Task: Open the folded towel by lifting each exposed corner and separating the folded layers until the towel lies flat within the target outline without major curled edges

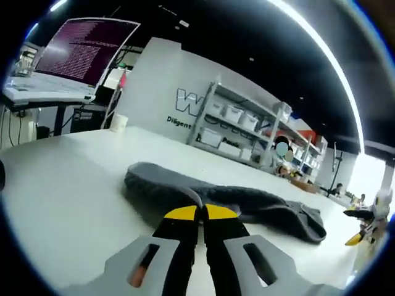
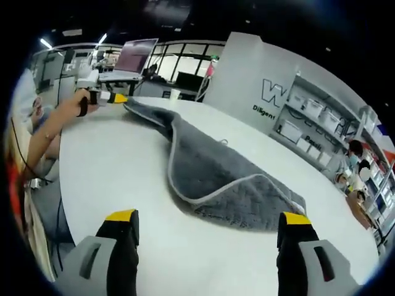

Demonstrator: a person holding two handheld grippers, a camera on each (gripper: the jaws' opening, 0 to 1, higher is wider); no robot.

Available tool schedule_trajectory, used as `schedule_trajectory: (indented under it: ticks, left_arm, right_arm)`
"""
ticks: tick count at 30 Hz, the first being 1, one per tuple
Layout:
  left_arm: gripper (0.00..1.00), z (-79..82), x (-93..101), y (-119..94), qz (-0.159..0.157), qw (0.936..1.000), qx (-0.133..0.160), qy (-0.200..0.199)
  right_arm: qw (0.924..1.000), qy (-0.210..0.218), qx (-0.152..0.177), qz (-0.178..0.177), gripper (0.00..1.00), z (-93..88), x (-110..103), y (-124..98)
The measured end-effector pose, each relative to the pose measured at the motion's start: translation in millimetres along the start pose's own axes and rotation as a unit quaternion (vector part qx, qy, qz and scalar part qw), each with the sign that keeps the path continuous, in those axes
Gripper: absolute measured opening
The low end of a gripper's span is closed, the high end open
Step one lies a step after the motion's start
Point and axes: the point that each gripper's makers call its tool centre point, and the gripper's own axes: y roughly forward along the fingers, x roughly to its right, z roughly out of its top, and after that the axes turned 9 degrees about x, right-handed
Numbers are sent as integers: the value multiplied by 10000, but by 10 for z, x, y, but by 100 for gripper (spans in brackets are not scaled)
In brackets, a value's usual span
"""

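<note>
1. Our left gripper has its yellow-tipped jaws pressed together on the near edge of the grey towel, gripping a bit of the cloth between the tips; in the right gripper view we see the same gripper far off at the left, held in a person's hand and meeting the far end of the towel.

2. Seen from the left gripper, the towel starts right at the jaw tips and runs away to the right across the white table as a long, low, rumpled ridge, with a rounded hump at its left end and a flatter, creased tail at the right.

3. Our right gripper is spread wide, its two jaws far apart and holding nothing, and it hangs over bare tabletop just short of the towel's nearest corner.

4. From this side the towel lies ahead of and between those jaws, stretching diagonally from the near right up to the far left.

5. Its surface looks dark grey and plush, with a paler hem along the edge. An upper layer lies folded over a lower one, and the pale hem curves along the near side and around a rounded corner.

6. At the right edge of the left gripper view, we see the other gripper with its yellow tips.
</note>
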Motion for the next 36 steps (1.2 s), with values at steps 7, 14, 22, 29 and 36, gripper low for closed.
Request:
schedule_trajectory:
  ticks: [7,14,22,29,36]
  left_arm:
    - [2,54,-152,-111,-112,9998,-166,38]
    - [2,59,-357,-184,-103,9986,-450,256]
    - [2,-6,-529,-278,-41,9953,-808,536]
    - [2,-151,-606,-326,80,9878,-1203,982]
    - [2,-166,-630,-321,91,9872,-1203,1038]
  right_arm:
    - [10000,-13,-45,-30,93,-18,19,-7]
    - [9999,-39,-112,20,93,-51,2,-5]
    - [9999,-30,-155,-3,93,-77,17,-9]
    - [9999,31,-153,-44,92,-94,43,-2]
    - [9994,133,-214,-222,90,-137,130,-14]
